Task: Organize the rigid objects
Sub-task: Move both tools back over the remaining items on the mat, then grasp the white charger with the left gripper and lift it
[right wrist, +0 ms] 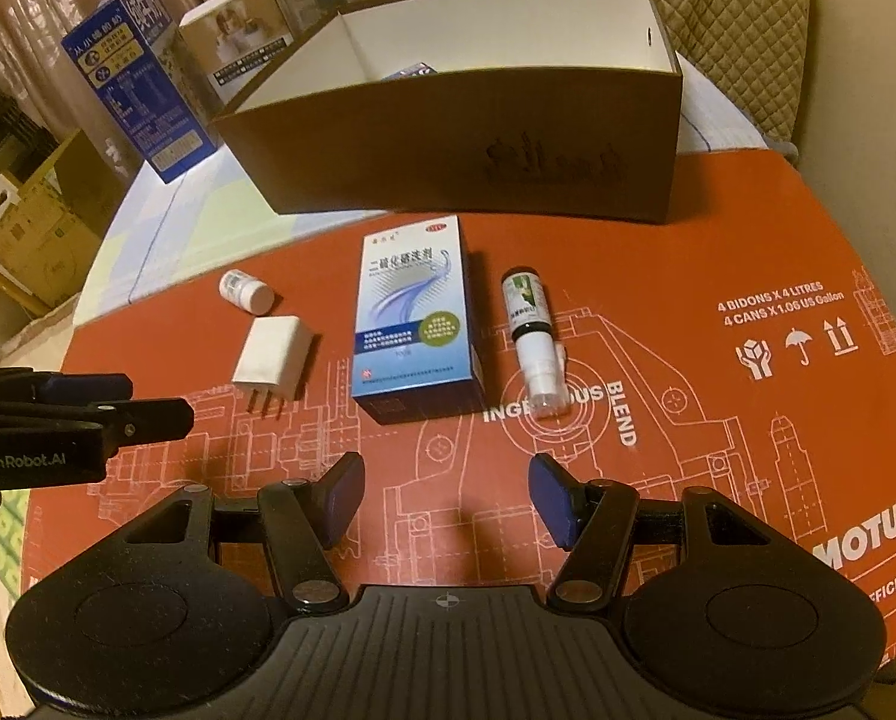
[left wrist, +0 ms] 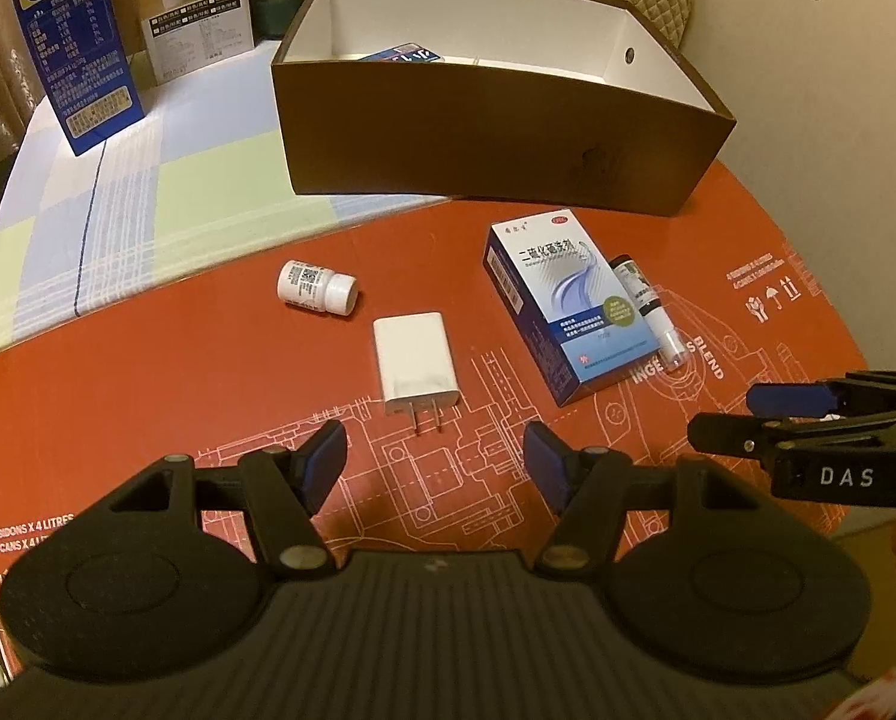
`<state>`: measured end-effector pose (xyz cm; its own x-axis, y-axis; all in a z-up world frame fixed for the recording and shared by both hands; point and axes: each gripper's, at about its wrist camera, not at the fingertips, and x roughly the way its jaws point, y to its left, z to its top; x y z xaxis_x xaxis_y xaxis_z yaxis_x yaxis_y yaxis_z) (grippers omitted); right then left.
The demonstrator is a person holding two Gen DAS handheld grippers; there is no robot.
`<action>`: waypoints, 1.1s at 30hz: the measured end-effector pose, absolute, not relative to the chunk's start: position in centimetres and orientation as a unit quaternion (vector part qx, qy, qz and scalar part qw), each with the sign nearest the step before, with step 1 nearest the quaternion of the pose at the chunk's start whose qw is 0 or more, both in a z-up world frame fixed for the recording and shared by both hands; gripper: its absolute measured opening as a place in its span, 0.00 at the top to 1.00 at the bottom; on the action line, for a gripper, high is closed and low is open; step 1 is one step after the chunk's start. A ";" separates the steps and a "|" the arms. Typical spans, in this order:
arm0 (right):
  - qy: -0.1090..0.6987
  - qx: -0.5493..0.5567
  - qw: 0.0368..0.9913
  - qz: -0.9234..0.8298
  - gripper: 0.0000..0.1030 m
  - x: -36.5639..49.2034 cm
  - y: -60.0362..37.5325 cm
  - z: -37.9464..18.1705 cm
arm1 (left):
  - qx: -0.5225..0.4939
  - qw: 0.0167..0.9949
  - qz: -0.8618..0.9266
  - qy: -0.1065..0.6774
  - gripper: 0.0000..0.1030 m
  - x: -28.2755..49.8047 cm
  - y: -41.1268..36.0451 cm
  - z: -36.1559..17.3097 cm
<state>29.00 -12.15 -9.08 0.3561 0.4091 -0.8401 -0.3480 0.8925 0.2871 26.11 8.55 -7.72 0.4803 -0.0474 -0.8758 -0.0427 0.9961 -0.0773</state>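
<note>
A round table is covered at the near side by a flattened red cardboard sheet (right wrist: 718, 228) printed with white line drawings, and at the far left by a pale checked cloth (left wrist: 118, 192). At the far side stands an open brown box (left wrist: 496, 144) with white inner walls; the corner of a blue item shows inside it. Further left, on the cloth, a tall blue carton (left wrist: 70, 42) stands upright with a white carton (left wrist: 202, 18) behind it.

On the red sheet four things lie in a loose row. A small white pill bottle (left wrist: 317, 288) lies on its side at the left. Just near of it is a white charger plug (left wrist: 413, 363), flat, prongs pointing to the near edge. To the right lies a blue and white medicine box (right wrist: 415, 321), flat, and just beside its right edge a slim spray bottle (right wrist: 532, 330) on its side, cap toward the near edge.

The left gripper (left wrist: 436, 465) hovers just near of the charger's prongs, jaws apart and empty. The right gripper (right wrist: 448, 495) hovers near of the medicine box and spray bottle, jaws also apart, nothing between them
</note>
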 end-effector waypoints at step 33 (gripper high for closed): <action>0.506 0.029 0.836 0.210 0.44 34.5 -15.2 -12.6 | -0.025 0.847 0.027 0.530 0.40 32.7 8.4 -14.4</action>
